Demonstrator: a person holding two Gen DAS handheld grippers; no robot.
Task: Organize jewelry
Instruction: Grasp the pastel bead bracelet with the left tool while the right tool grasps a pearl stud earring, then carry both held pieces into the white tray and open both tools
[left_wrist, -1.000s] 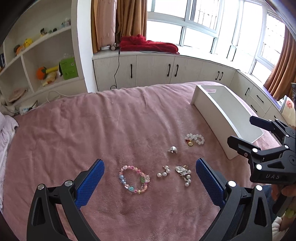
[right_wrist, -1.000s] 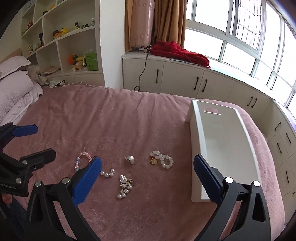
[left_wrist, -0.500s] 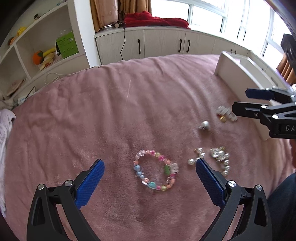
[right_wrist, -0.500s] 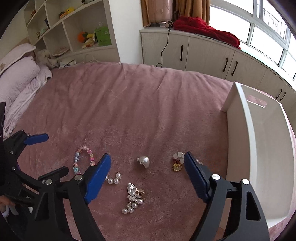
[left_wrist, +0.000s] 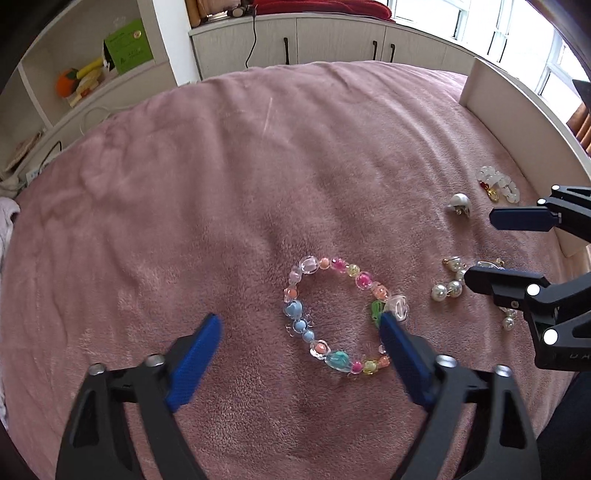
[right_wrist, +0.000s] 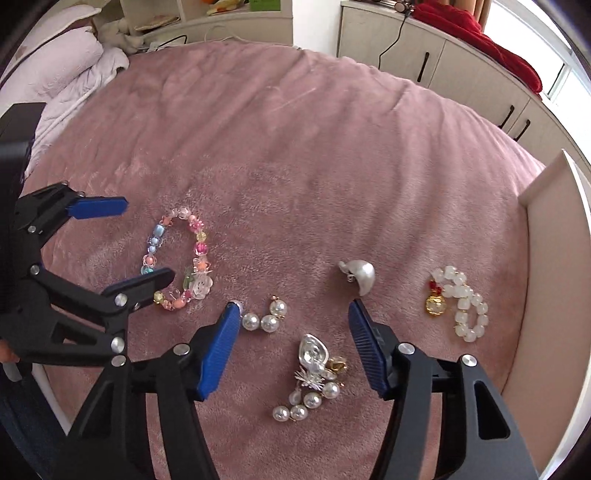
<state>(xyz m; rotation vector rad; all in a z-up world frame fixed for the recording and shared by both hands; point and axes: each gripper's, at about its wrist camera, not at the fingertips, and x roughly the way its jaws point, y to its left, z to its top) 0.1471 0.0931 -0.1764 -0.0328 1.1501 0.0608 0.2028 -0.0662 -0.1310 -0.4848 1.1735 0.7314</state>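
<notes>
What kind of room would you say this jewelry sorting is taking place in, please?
Most likely a bedroom: the jewelry lies on a pink plush bedspread, folded bedding sits at the head, and built-in shelves line the wall.

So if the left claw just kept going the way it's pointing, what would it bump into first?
Most likely the colourful bead bracelet on the pink blanket. The left claw points down at it, jaws open and just closing, one finger already at its rim.

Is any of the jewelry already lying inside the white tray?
No: the colourful bead bracelet, pearl pieces and white bead bracelet all lie on the pink blanket.
</notes>
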